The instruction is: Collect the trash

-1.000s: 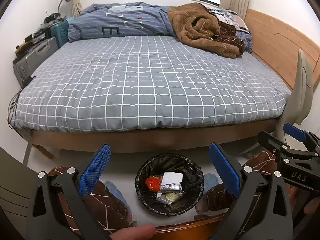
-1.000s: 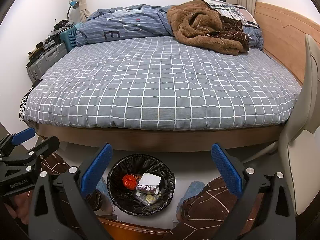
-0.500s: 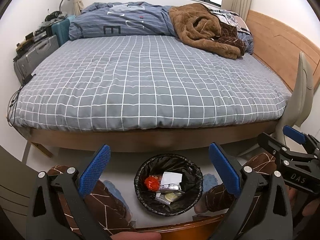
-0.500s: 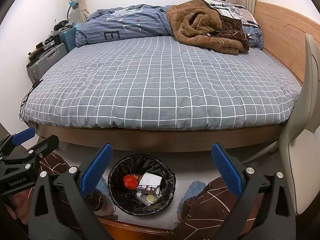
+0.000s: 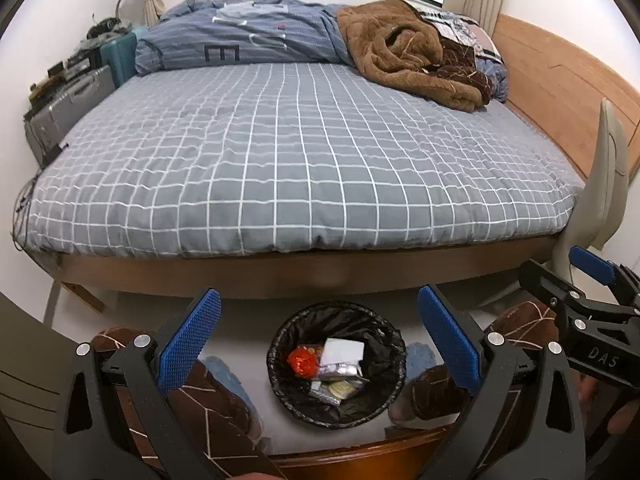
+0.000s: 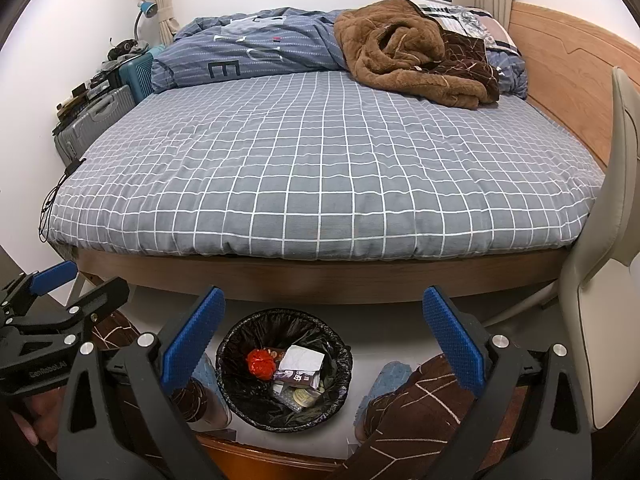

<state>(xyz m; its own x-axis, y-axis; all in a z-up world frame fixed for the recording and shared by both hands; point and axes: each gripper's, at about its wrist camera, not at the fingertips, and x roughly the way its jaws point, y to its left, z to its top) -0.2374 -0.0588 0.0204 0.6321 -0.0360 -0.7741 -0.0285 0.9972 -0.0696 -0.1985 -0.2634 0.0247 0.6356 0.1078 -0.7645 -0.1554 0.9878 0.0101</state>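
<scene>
my inventory, floor by the bed's near edge: 1 bin [image 5: 336, 364] with black liner, on the floor between the person's knees, holding a red crumpled wrapper [image 5: 302, 362], a white paper [image 5: 343, 352], a foil packet [image 5: 338, 370]. left tongs [image 5: 320, 344] spread wide, holding nothing, above the bin. right tongs [image 6: 322, 344] likewise wide apart and empty. bed [image 6: 320, 168]: grey checked sheet, brown blanket [image 6: 404, 48] at the far right corner.

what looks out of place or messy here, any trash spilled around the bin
Nothing spilled: the trash sits inside the bin. The only untidy spot is the brown blanket, heaped in a crumpled pile at the bed's far corner.
</scene>
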